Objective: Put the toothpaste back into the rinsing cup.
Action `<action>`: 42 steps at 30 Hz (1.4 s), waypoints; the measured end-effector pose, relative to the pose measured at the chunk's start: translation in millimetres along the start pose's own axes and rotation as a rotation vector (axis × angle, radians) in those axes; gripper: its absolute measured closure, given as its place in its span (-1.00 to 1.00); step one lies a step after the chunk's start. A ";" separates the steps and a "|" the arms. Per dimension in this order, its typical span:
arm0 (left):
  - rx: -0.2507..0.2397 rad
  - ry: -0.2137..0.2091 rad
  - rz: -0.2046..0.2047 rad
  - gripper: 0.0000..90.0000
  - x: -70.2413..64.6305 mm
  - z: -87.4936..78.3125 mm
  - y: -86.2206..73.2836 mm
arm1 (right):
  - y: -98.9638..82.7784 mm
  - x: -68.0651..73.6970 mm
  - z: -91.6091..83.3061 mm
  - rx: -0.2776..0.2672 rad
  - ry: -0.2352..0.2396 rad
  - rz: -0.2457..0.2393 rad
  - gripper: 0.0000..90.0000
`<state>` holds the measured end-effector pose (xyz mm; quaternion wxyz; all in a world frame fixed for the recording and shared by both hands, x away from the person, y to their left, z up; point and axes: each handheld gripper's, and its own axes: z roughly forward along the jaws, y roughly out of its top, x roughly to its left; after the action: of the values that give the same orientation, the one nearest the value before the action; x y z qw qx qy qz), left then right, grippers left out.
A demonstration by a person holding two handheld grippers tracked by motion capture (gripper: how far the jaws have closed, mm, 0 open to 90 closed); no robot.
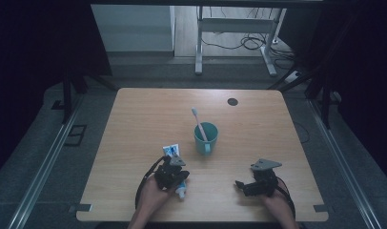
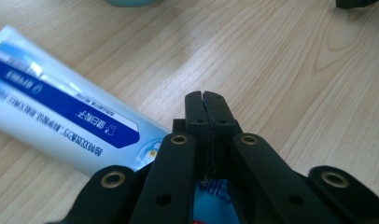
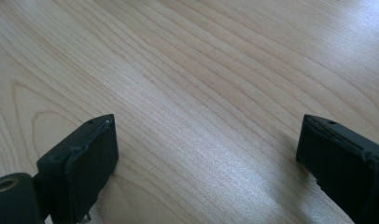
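Note:
A white and blue toothpaste tube [image 1: 171, 150] lies on the wooden table [image 1: 144, 109] near the front left, its cap end [image 1: 181, 192] toward the person. My left gripper [image 1: 178, 171] sits over the tube. Its jaws are pressed together at the tips [image 2: 206, 100], and the tube [image 2: 61, 112] runs beneath and to the left of them. My right gripper [image 1: 246, 184] rests low at the front right, open, with bare wood between its fingers [image 3: 85, 158]. A teal cup [image 1: 206, 138] with a toothbrush [image 1: 198, 121] leaning in it stands mid-table.
A small black round disc [image 1: 232, 101] lies near the table's far edge. Beyond the table are the legs of a white stand [image 1: 199, 43] and cables on the floor. The cup's rim [image 2: 129, 2] lies just past the tube.

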<state>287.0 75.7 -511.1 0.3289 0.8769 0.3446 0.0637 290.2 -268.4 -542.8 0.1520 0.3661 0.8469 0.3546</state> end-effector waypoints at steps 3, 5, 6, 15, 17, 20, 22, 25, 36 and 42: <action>0.010 0.006 -0.007 0.98 1.7 -0.7 -2.9 | 0.0 0.0 0.0 0.000 0.000 0.000 -0.89; 0.013 0.010 -0.015 0.98 3.3 -1.4 -5.0 | 0.0 0.0 0.0 0.000 0.000 0.000 -0.89; 0.016 0.010 -0.017 0.98 4.4 -2.1 -6.0 | 0.0 0.0 0.0 0.000 0.000 0.000 -0.88; 0.030 0.024 -0.032 0.96 11.8 -7.1 -15.0 | 0.0 -0.1 -0.1 0.001 0.000 -0.001 -0.89; 0.034 0.025 -0.033 0.95 13.7 -8.4 -16.8 | 0.0 -0.1 -0.1 0.001 0.000 -0.001 -0.89; 0.034 0.022 -0.036 0.95 16.5 -11.2 -18.5 | 0.0 -0.1 -0.1 0.001 0.000 -0.001 -0.89; 0.034 0.027 -0.033 0.95 16.9 -12.2 -19.1 | 0.0 -0.1 -0.1 0.001 0.000 -0.001 -0.88; 0.039 0.033 -0.031 0.94 17.9 -13.6 -19.6 | 0.0 -0.1 -0.1 0.001 0.000 -0.001 -0.89; 0.038 0.039 -0.026 0.85 18.9 -20.2 -13.1 | 0.0 -0.1 0.0 0.001 0.000 -0.002 -0.89; 0.030 0.057 -0.033 0.69 22.5 -30.8 -5.7 | 0.0 -0.1 0.0 0.000 0.000 -0.002 -0.89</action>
<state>290.4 109.8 -493.3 0.3070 0.8736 0.3694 0.0779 290.3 -268.6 -542.8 0.1523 0.3653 0.8473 0.3542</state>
